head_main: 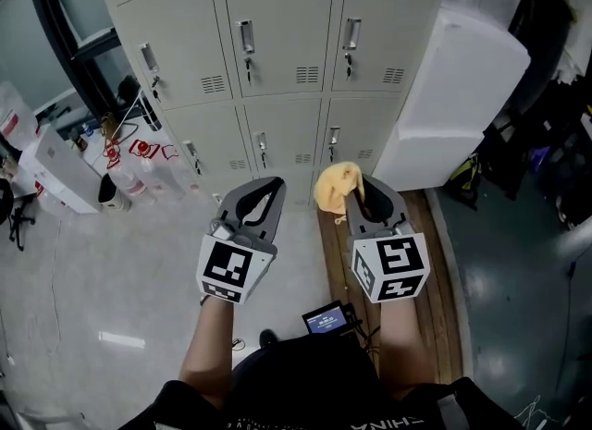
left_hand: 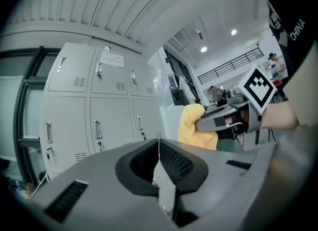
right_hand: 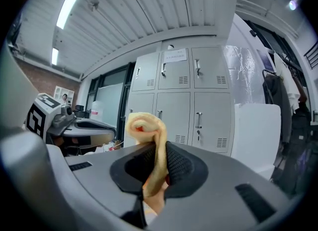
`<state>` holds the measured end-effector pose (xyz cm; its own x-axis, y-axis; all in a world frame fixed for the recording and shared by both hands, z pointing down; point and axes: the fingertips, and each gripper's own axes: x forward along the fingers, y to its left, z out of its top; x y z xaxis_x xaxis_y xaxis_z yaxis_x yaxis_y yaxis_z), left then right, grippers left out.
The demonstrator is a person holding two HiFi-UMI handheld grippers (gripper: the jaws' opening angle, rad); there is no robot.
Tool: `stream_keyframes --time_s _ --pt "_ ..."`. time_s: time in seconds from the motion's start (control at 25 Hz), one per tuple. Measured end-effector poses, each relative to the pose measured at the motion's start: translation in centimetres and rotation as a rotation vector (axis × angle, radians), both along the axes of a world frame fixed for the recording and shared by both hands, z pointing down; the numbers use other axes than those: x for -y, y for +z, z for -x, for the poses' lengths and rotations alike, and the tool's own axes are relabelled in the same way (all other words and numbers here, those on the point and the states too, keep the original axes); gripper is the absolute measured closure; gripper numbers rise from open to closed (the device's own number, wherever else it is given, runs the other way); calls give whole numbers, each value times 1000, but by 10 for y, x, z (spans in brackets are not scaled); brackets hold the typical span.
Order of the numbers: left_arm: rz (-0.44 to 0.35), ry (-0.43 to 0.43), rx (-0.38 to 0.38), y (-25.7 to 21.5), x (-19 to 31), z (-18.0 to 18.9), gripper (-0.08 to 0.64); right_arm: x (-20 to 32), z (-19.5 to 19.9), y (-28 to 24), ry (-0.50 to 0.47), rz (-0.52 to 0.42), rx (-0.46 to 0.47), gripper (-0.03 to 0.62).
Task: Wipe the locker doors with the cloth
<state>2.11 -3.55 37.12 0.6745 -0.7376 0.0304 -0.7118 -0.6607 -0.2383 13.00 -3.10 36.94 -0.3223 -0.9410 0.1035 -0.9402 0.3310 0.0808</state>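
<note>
Facing the grey locker doors (head_main: 277, 30), the right gripper (head_main: 359, 190) clamps the yellow cloth (head_main: 333, 186) well short of them, while the left gripper (head_main: 266, 190) has its jaws together on nothing; wiping likely needs a forward reach first.

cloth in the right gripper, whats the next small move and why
Probably push the right gripper forward to bring the yellow cloth against a locker door: the cloth is clamped, but hangs short of the doors, touching none.

There are two grippers, the left gripper (head_main: 271, 188) and the right gripper (head_main: 359, 188), one cloth (head_main: 331, 184), six whole locker doors (head_main: 277, 30) in two rows, and one white box (head_main: 453, 95).
</note>
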Motion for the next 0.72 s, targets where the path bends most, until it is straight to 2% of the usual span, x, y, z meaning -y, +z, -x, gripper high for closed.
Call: stream_keyframes --time_s 0.32,0.52,0.72 --pt "68 26 -60 4 -8 4 538 -5 1 -1 -8 10 14 522" --pt "98 71 -99 6 -20 4 538 -11 5 3 -14 20 18 522" --pt "102 62 -85 9 -22 8 538 -15 8 5 -15 24 19 522"
